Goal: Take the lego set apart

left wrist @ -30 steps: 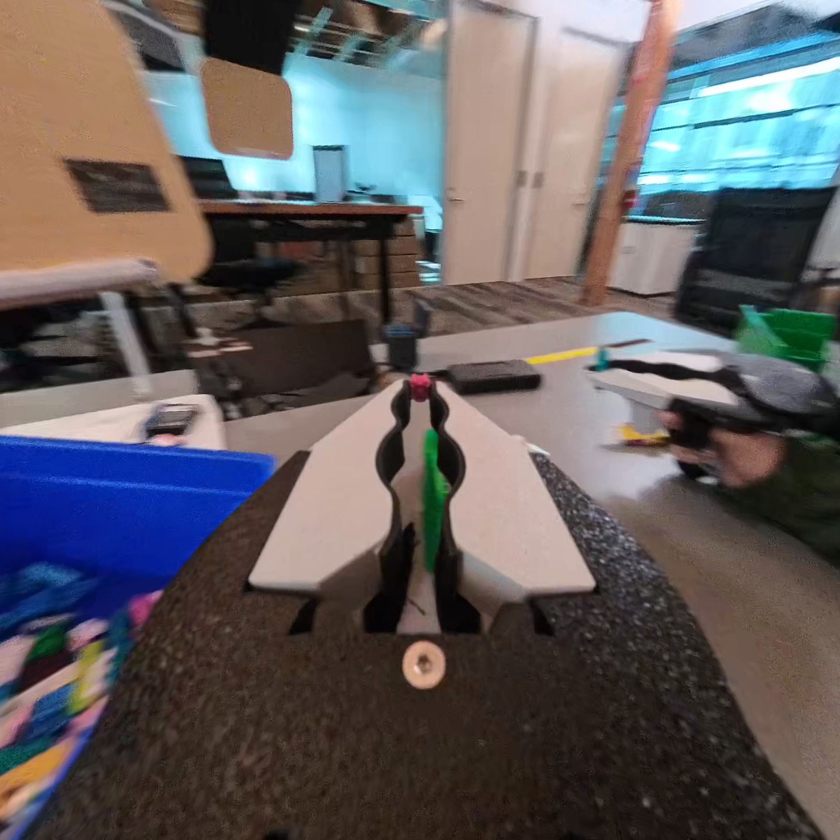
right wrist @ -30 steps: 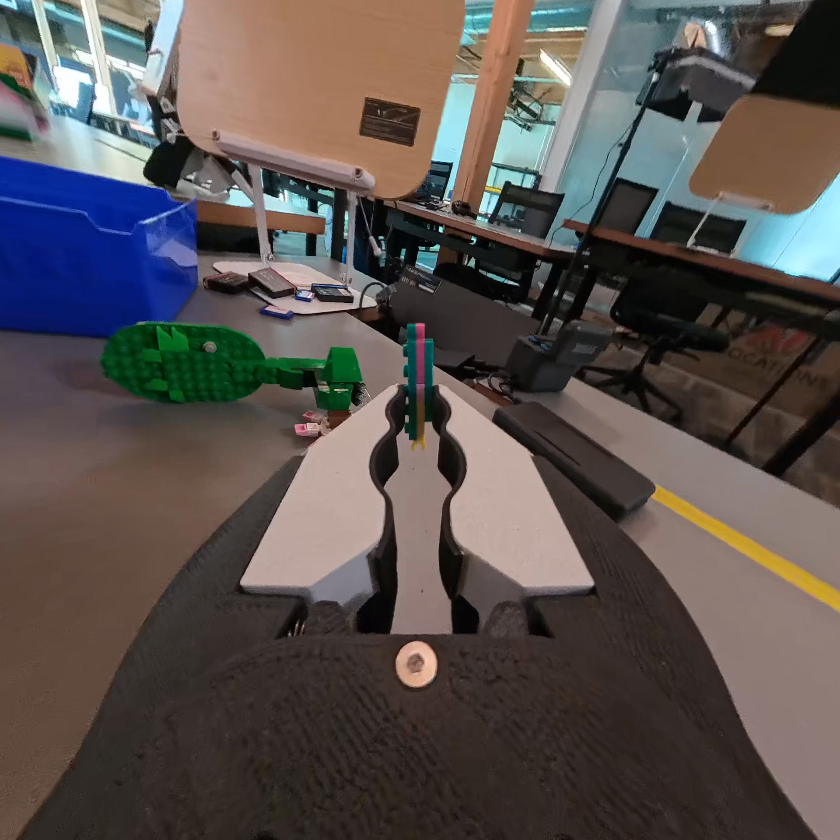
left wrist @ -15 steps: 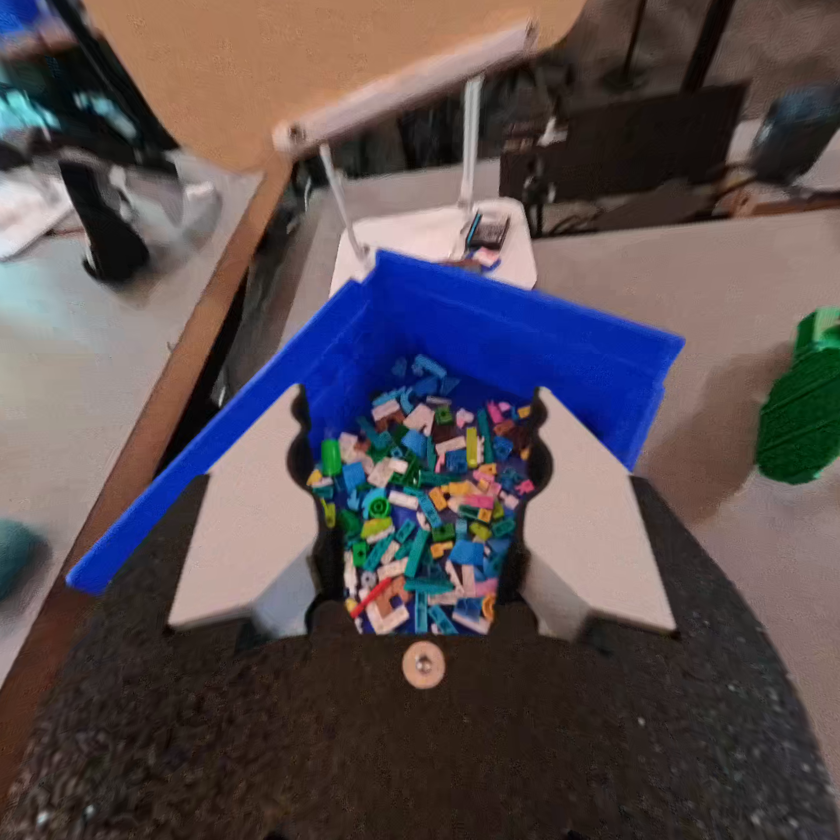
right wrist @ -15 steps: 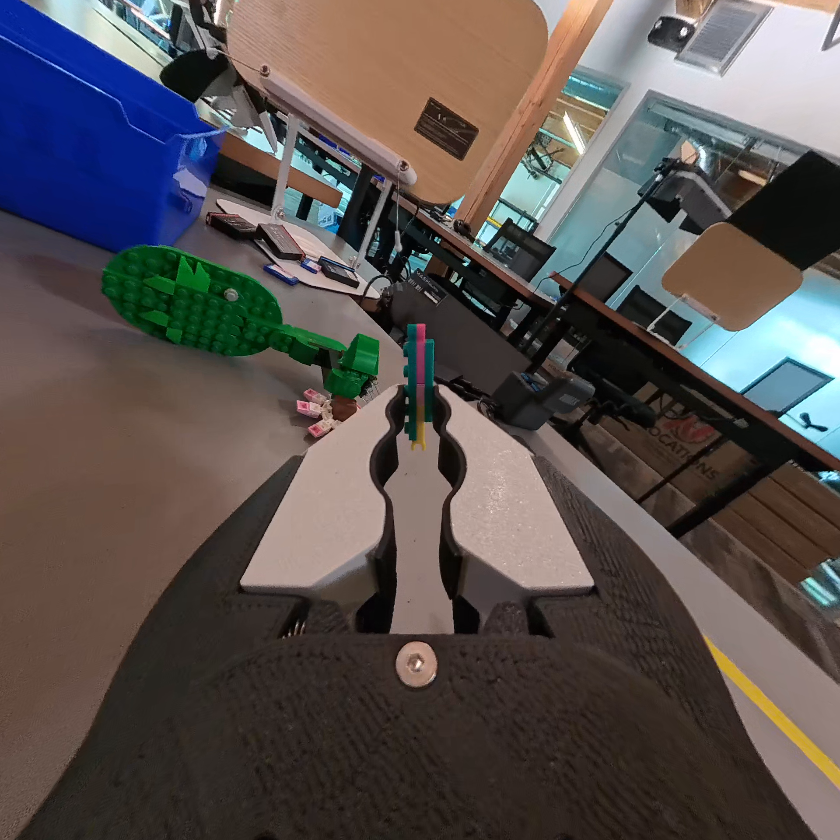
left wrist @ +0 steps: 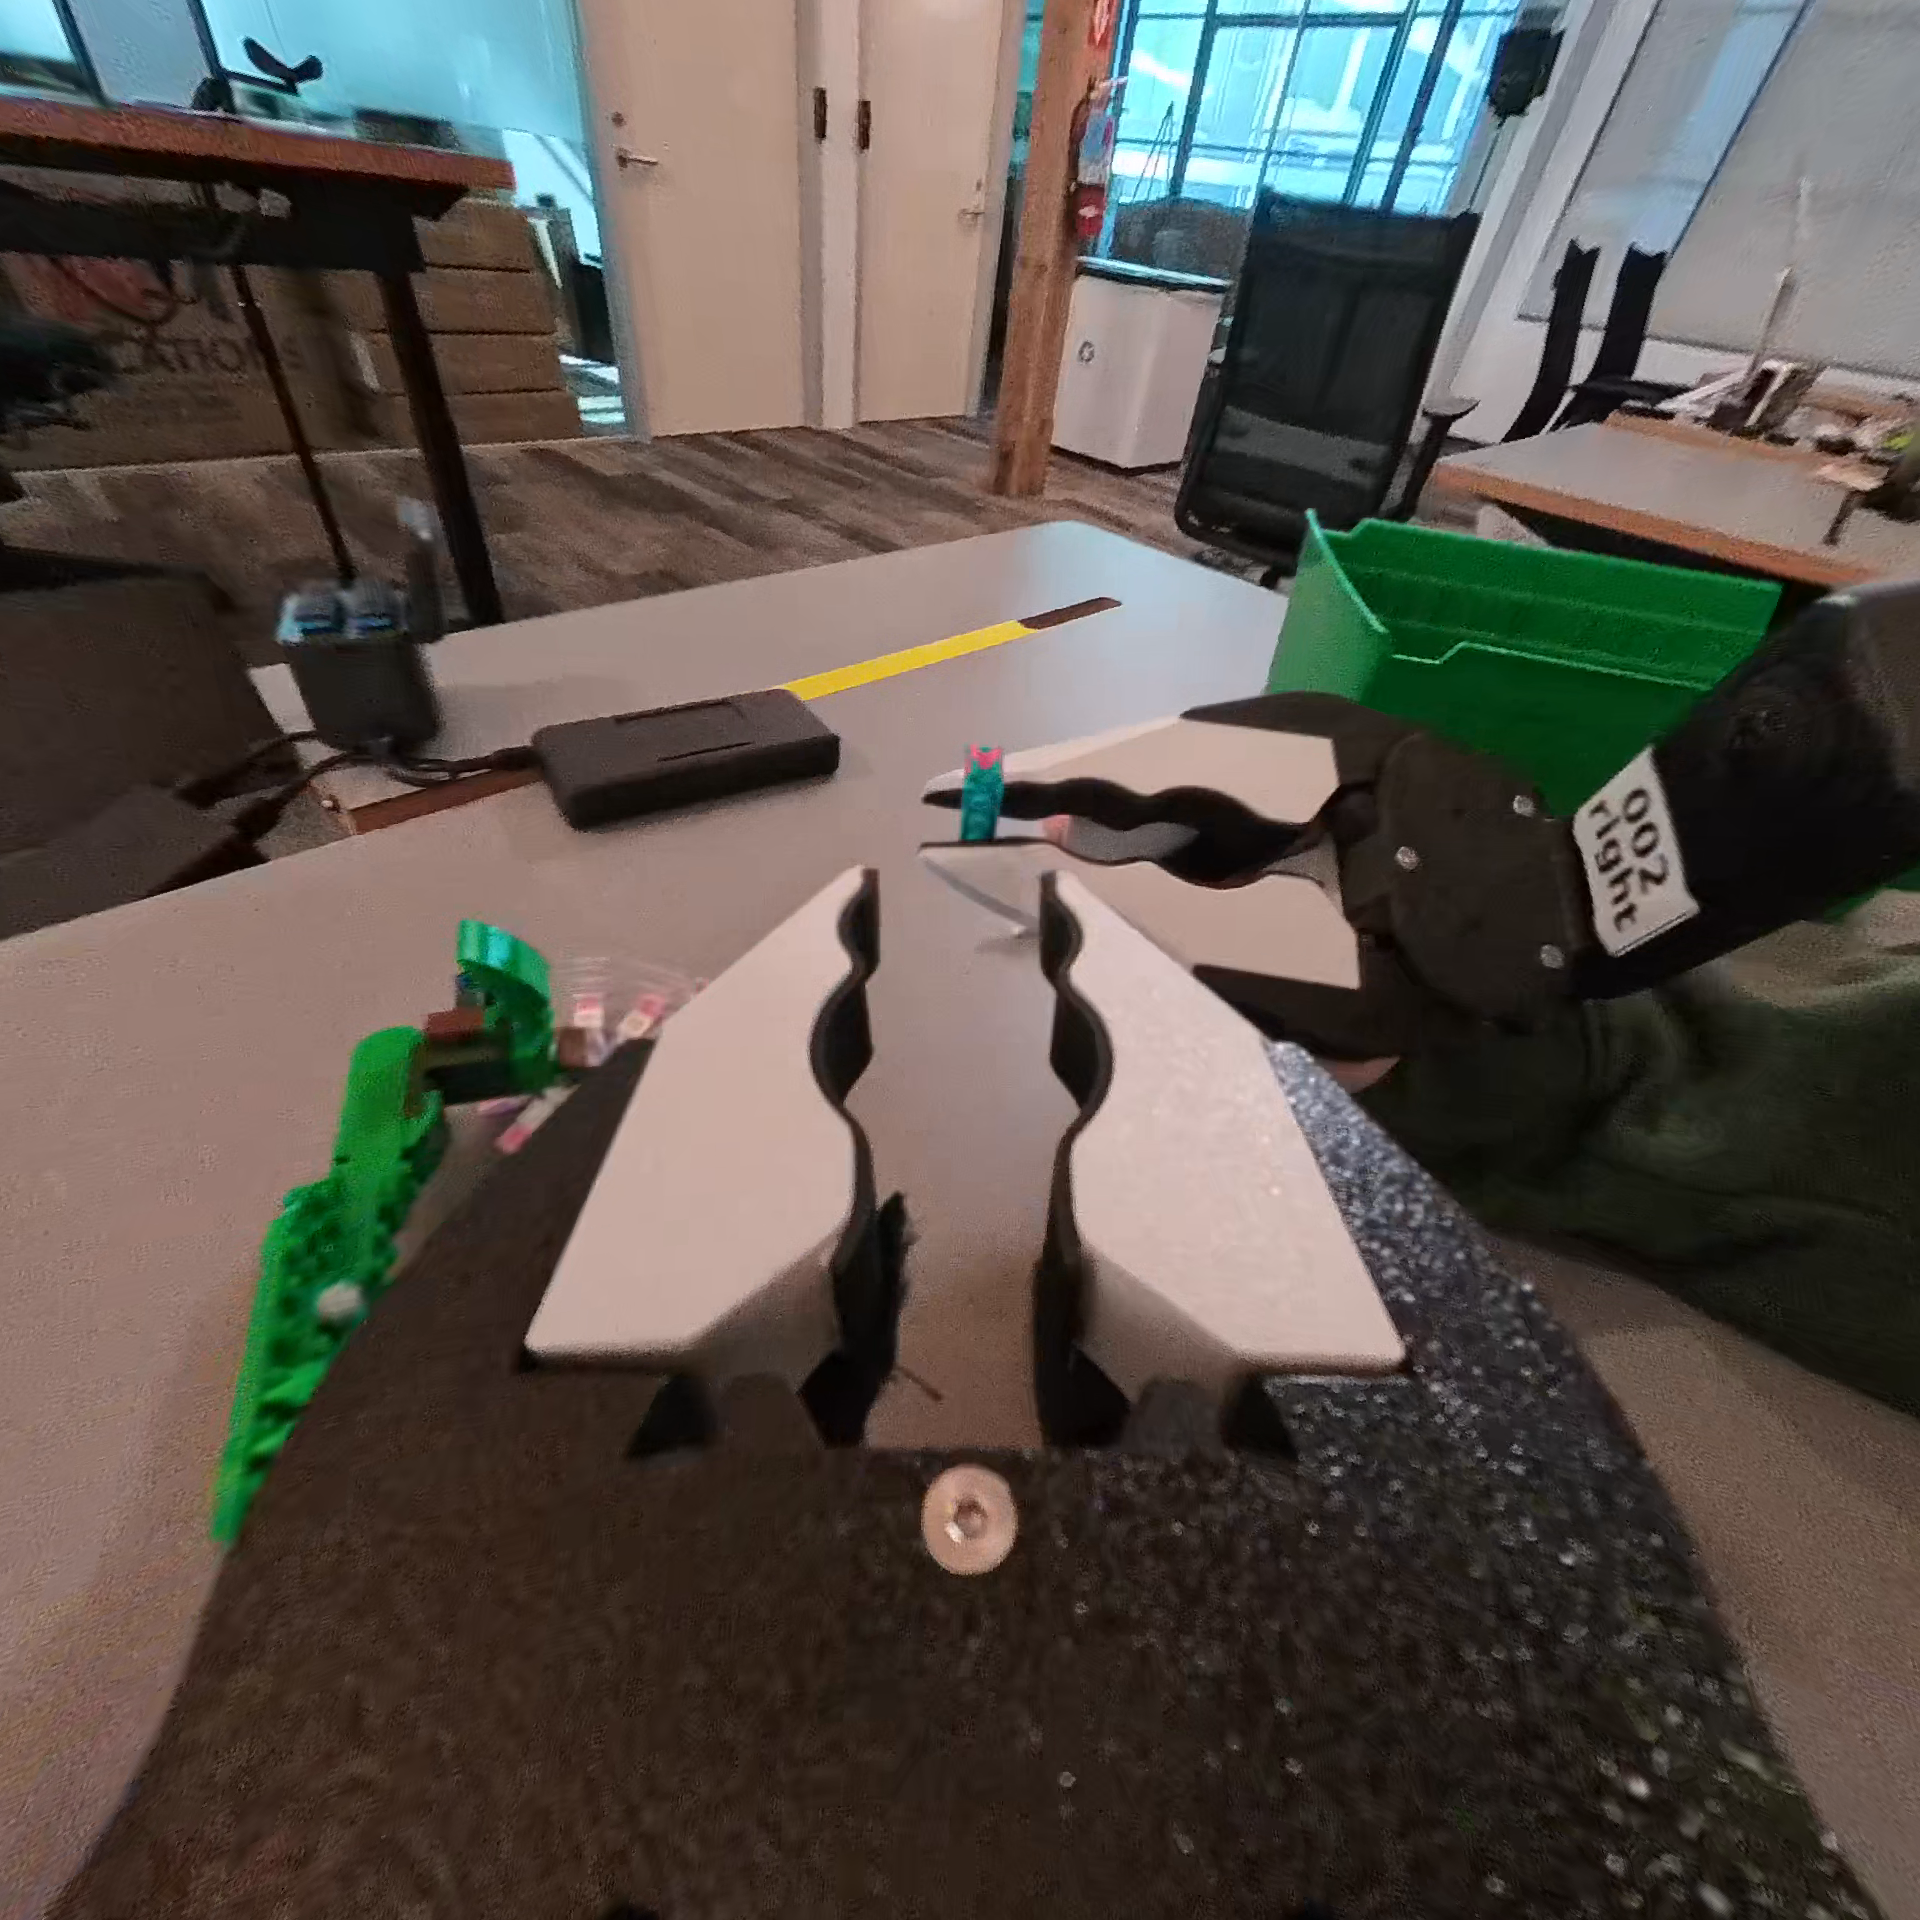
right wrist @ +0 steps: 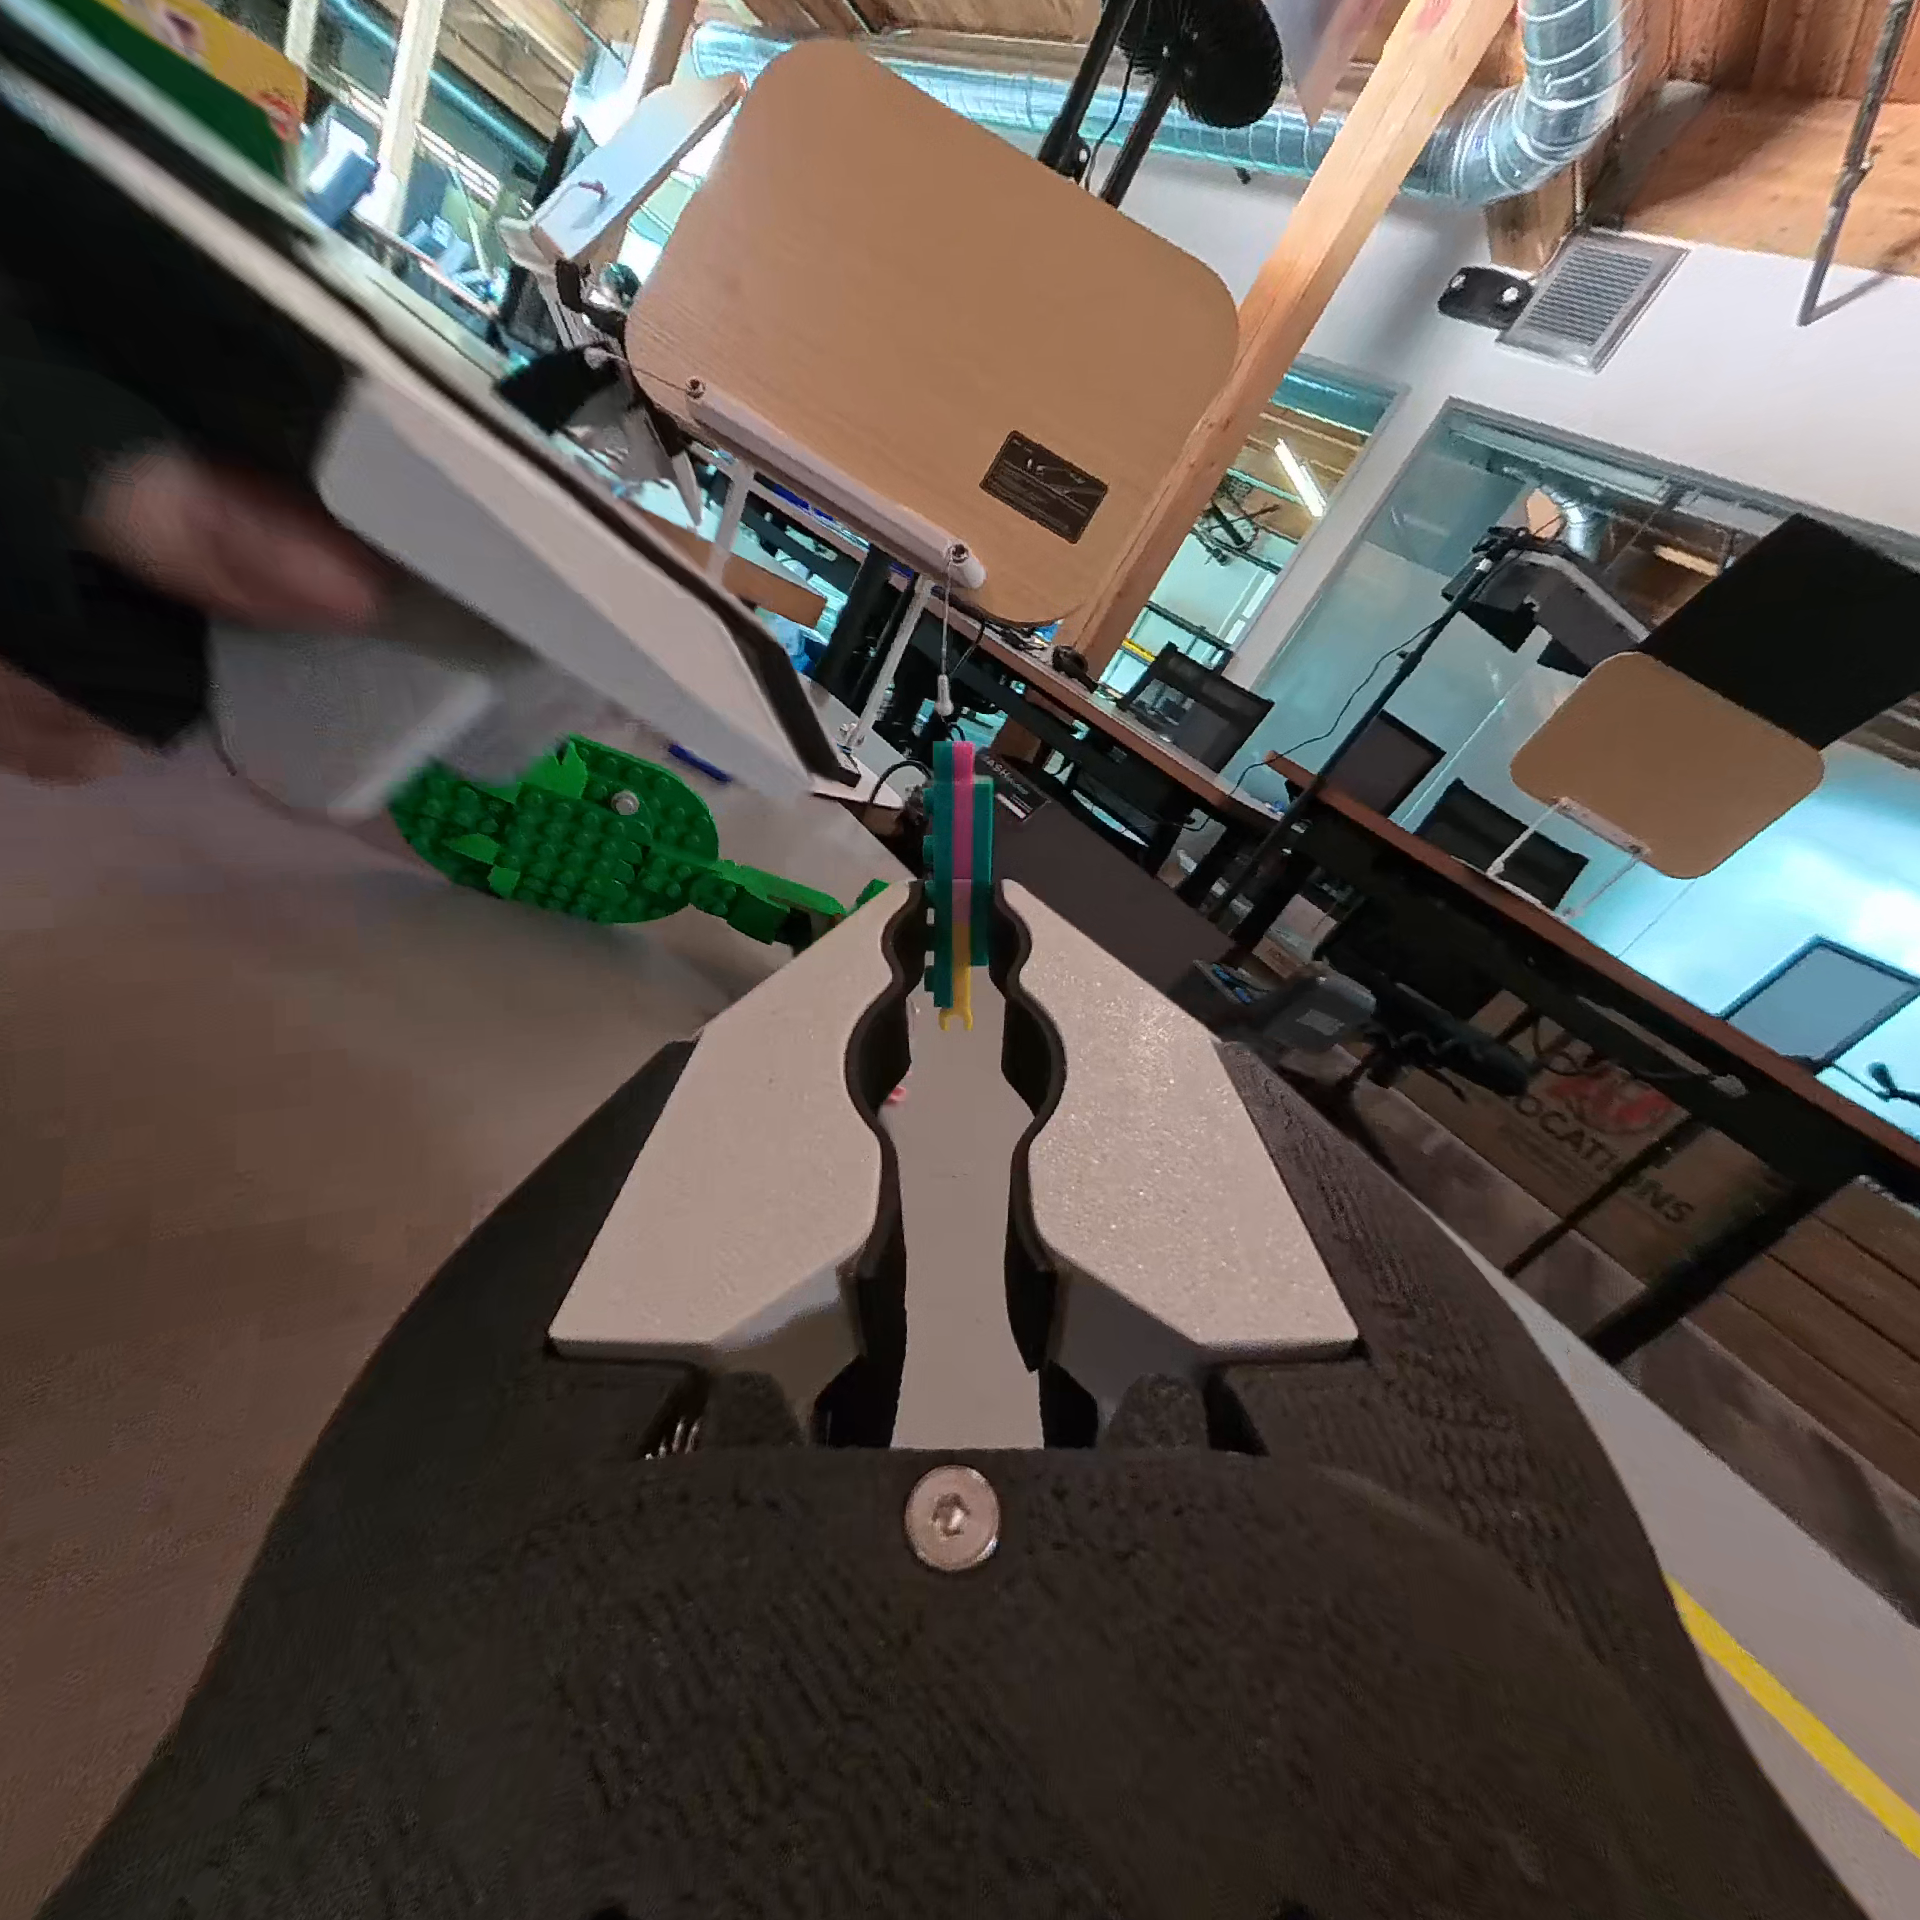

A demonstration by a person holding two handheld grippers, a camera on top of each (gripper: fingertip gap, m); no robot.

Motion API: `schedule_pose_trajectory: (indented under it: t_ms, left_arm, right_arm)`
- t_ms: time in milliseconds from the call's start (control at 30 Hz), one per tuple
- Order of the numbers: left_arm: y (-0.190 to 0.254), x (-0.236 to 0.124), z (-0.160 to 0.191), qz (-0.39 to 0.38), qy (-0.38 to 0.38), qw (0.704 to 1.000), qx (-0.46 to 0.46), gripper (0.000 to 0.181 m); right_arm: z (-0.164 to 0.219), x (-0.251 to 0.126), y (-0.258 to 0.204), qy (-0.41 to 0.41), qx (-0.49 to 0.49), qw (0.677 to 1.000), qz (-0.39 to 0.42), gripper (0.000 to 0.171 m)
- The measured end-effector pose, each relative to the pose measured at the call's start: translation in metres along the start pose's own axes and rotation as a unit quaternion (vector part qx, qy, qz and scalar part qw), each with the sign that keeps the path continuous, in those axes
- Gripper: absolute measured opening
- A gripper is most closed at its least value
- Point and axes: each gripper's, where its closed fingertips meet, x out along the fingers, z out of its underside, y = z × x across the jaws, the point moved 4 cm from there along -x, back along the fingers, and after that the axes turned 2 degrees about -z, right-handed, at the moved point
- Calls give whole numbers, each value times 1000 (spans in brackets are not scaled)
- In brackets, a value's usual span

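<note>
In the left wrist view my left gripper (left wrist: 956,883) is open and empty, low over the grey table (left wrist: 156,1039). Its fingertips point at my right gripper (left wrist: 971,831), which lies sideways just ahead. The right gripper is shut on a thin teal, pink and yellow lego stack (left wrist: 982,795). In the right wrist view that stack (right wrist: 961,883) stands upright between the pads of my right gripper (right wrist: 961,904). The green lego set (left wrist: 353,1164) lies on the table left of my left fingers. It also shows in the right wrist view (right wrist: 561,842), partly behind the blurred left gripper (right wrist: 540,582).
A green bin (left wrist: 1507,644) stands at the back right. A black box (left wrist: 686,753), a charger block (left wrist: 358,675) and a yellow tape line (left wrist: 914,655) lie farther back. Small pink pieces (left wrist: 623,1013) lie by the green set. A hand (right wrist: 208,561) holds the left gripper. Only a small space, under 4 cm, lies between the two pairs of fingers.
My left gripper held a green piece, opened wide over the blue bin, and has swung back empty with its jaws partly closed. The right gripper kept its stack and tilted upward.
</note>
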Motion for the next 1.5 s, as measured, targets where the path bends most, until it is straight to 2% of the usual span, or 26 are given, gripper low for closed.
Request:
schedule_pose_trajectory:
  t_ms: [100, 233, 333, 467, 567, 633, 667, 767, 800, 833, 933, 1067, 1367, 1500]
  left_arm:
    - [3, 15, 4, 19, 24, 999, -18, 22]
    - [5, 15, 1, 39, 47, 998, 0, 16]
    - [-2, 15, 3, 22, 47, 999, 7, 6]
    - [-6, 12, 7, 37, 14, 999, -5, 6]
    - [-6, -1, 12, 86, -15, 996, -12, 6]
    - [-4, -14, 16, 147, -40, 988, -21, 6]
    - [-1, -21, 16, 180, -47, 982, -34, 6]
    - [5, -34, 30, 237, -92, 966, -46, 6]
    - [6, -35, 33, 244, -102, 963, -47, 6]
    - [7, -35, 36, 246, -108, 962, -47, 6]
    - [9, -34, 39, 260, -114, 958, -48, 6]
    - [9, -33, 43, 257, -124, 958, -40, 6]
    - [13, -37, 45, 246, -109, 963, 12, 5]
    - [15, -43, 49, 257, -111, 960, 17, 5]
  right_arm:
    - [-2, 1, -3, 8, 29, 999, -18, 9]
    - [-2, 2, -6, 9, 37, 999, -29, 9]
    - [-3, 4, -10, 7, 36, 999, -34, 9]
    - [-1, 5, -14, -4, 22, 999, -44, 9]
    - [-2, 1, -21, 18, 79, 990, -116, 20]
    - [-7, -7, -19, 48, 172, 964, -196, 30]
    - [-10, -12, -19, 59, 228, 940, -248, 28]
    - [-10, -21, -26, 45, 388, 831, -395, 19]
    - [-10, -23, -28, 36, 414, 805, -423, 19]
    - [-10, -23, -31, 27, 420, 794, -438, 19]
    - [-7, -20, -41, -8, 401, 800, -446, 21]
    - [-5, -18, -44, -24, 393, 805, -444, 6]
    - [-8, -24, -49, -24, 316, 842, -437, 4]
    - [-9, -29, -55, -30, 296, 843, -449, 4]
